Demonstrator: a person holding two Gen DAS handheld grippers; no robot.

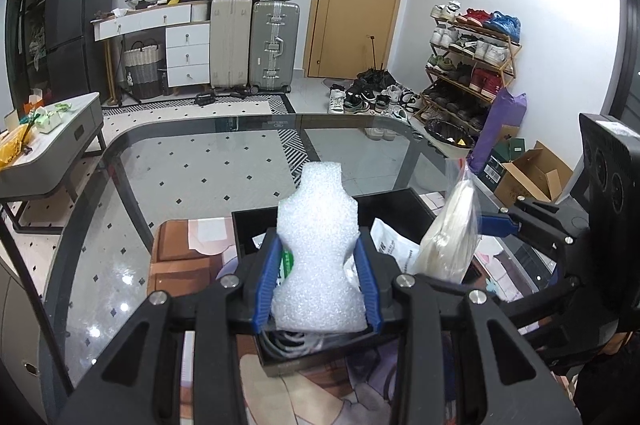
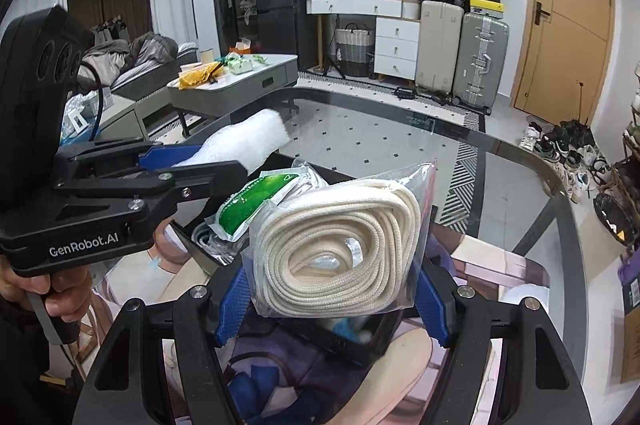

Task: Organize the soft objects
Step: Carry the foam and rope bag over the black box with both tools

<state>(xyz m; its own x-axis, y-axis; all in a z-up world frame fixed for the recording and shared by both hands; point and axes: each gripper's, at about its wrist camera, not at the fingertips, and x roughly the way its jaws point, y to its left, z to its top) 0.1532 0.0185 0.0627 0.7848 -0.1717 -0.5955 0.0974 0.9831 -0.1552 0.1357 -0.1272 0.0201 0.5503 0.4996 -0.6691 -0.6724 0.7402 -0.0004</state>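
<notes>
The left wrist view shows the left gripper (image 1: 318,281) clamped on a white foam piece (image 1: 318,253), blue pads pressing its waist from both sides, the piece standing upright over a black bin (image 1: 404,199) on the glass table (image 1: 192,153). This view shows the bagged rope (image 1: 450,233) only edge-on, a thin pale slab to the right, with the right gripper (image 1: 486,225) reaching in from the frame's right side; only one blue finger is clear there, so that view alone does not settle its grip. The right wrist view does: the right gripper (image 2: 332,285) holds the clear bag of coiled cream rope (image 2: 340,245) between both blue pads, the coil facing the camera above the bin (image 2: 348,341). It also shows a green-and-white packet (image 2: 248,203) lying in the bin, which the other camera mostly hides behind the foam (image 2: 248,141). The left gripper (image 2: 172,155) appears here side-on, pointing right and slightly down, a hand (image 2: 60,289) wrapped around its handle at lower left. Both tools angle downward toward the bin. A printed mat (image 2: 500,273) lies under it.
</notes>
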